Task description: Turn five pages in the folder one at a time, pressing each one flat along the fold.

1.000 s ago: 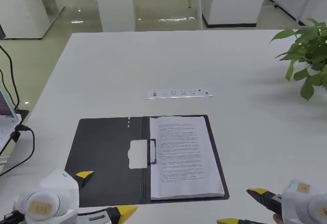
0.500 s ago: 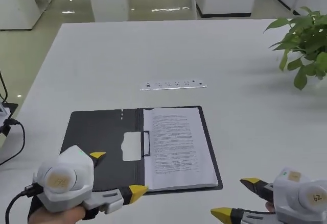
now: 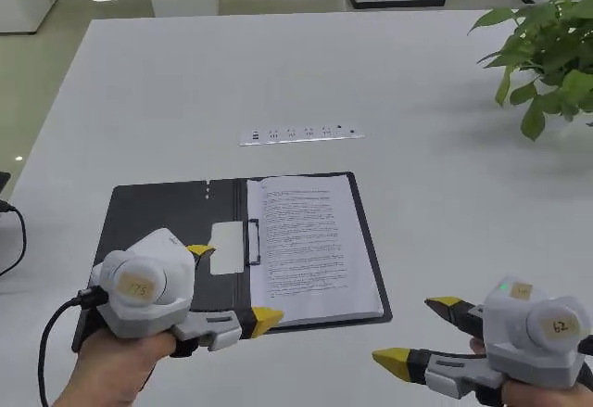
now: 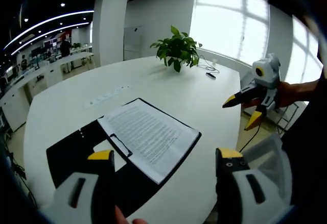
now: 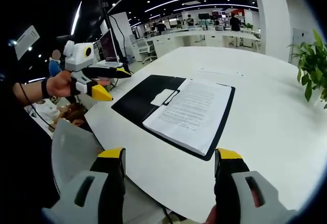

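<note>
Both tongs stand wide open and hold nothing. The left gripper hangs over the near left corner of the folder. The right gripper is by the table's near edge, right of the folder and apart from it. Seen from the head, the left one seems to lie on the black cover. The right gripper view shows it lifted clear above the table, in a hand. The left gripper view shows the right one just as free, out past the folder's far side.

Each gripper has a rounded pale grey plastic body and yellow wedge tips. A black cable trails from the left one.

The folder lies open and flat, a matt black rectangle. A thick stack of white printed pages lies on its right half, with a thin black clip at the spine. The table is smooth and white, with a slim white power strip beyond the folder. A leafy green plant stands at the far right.
</note>
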